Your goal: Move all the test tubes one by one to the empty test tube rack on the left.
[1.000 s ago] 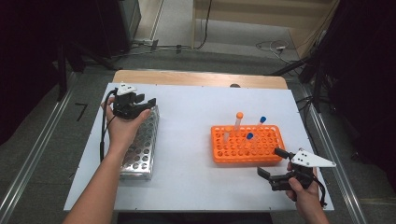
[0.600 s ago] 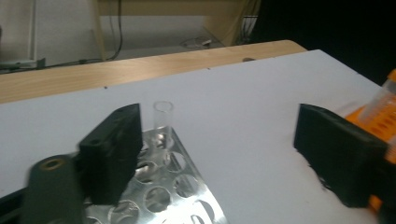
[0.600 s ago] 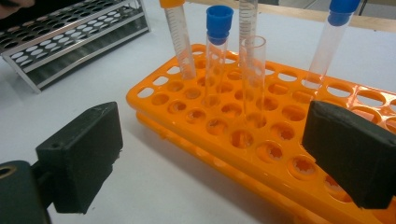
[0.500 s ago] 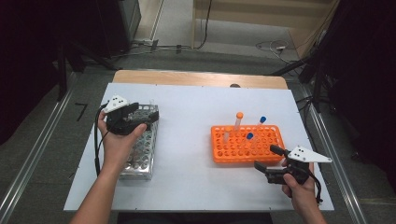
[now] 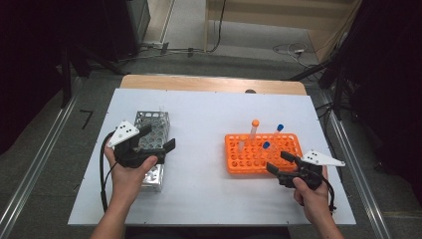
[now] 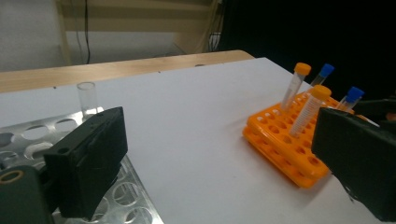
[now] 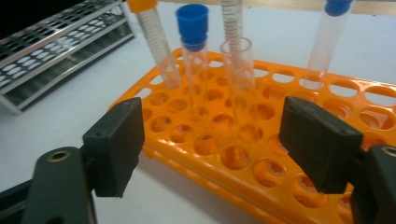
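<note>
Here, at the left of the white desk [image 5: 209, 119], the left claw [image 5: 158, 138] hovers over the metal rack [image 5: 152, 130], whose long axis runs away from the person toward the desk's far edge. Its jaws have just been opening and now stand wide apart with nothing between them. In the left gripper view 1 clear uncapped tube [image 6: 88, 99] stands upright in the metal rack's far end, its open mouth pointing up. Further right lies the orange rack [image 5: 286, 144], long axis running across the desk from left to right. In it an orange-capped tube [image 5: 254, 130] stands nearly upright, and 2 blue-capped tubes [image 5: 276, 133] lean slightly, caps up. At the orange rack's near right corner is the right claw [image 5: 281, 163], pointing left and away from the person over the rack's edge. Its jaws have just been closing but are still apart, gripping nothing. In the right gripper view a clear open tube [image 7: 239, 79] stands upright in the orange rack beyond the gap between them, untouched.
</note>
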Demonstrator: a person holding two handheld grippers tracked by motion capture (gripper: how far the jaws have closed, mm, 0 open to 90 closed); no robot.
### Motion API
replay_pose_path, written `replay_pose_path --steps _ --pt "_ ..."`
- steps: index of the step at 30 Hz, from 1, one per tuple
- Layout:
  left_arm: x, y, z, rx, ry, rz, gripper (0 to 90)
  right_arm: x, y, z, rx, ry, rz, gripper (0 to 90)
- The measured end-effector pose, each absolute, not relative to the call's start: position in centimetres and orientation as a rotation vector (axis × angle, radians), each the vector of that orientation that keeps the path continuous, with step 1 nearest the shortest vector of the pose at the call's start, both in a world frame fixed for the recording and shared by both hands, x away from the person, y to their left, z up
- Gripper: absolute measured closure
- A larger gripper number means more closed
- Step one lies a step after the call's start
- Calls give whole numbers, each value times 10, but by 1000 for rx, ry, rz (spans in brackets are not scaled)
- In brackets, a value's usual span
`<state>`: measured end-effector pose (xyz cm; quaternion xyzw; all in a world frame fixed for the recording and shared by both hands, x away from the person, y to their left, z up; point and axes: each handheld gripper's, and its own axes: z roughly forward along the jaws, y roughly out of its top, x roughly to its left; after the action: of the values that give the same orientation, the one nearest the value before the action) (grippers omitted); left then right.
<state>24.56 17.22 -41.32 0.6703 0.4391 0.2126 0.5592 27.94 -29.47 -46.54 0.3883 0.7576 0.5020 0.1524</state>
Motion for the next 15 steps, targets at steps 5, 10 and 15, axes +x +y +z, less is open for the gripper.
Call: replay_pose_path --steps 5,10,15 --pt "236 167 -424 1568 1023 466 0 286 -291 -468 1156 2142 1423 310" --pt "231 160 -429 1588 999 447 0 291 -285 -473 1163 2139 1386 378" --pt "230 153 -436 1610 1000 426 0 298 -279 -479 1188 2113 1364 515"
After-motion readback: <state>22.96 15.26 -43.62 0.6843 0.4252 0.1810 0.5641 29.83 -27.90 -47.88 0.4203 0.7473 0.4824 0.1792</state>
